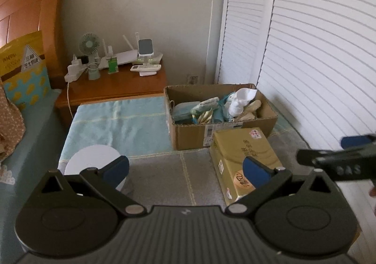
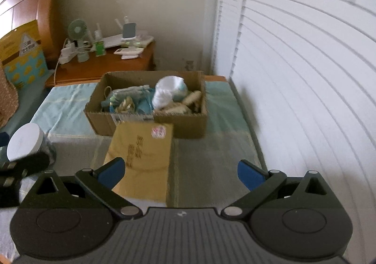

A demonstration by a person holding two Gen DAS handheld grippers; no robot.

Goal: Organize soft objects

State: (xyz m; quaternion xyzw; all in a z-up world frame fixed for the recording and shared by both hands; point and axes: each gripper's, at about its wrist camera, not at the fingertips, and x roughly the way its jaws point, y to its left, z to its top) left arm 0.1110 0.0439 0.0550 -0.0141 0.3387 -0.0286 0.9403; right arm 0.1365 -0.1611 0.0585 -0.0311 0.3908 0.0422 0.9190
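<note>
Left gripper (image 1: 185, 167): tilted downward over the bed, fingers spread, nothing between them.
Right gripper (image 2: 181, 171): tilted downward, fingers spread wide and empty; blue pads (image 2: 250, 175).
Box (image 1: 188, 133): open corrugated cardboard on the bed, beside the shutters.
Soft things (image 1: 237, 102): crumpled white, teal and cream cloth, heaped inside the box.
Carton (image 2: 143, 153): flat-faced, tan, just in front of the box.
Bed (image 1: 117, 122): woven pale-blue and grey mat.
</note>
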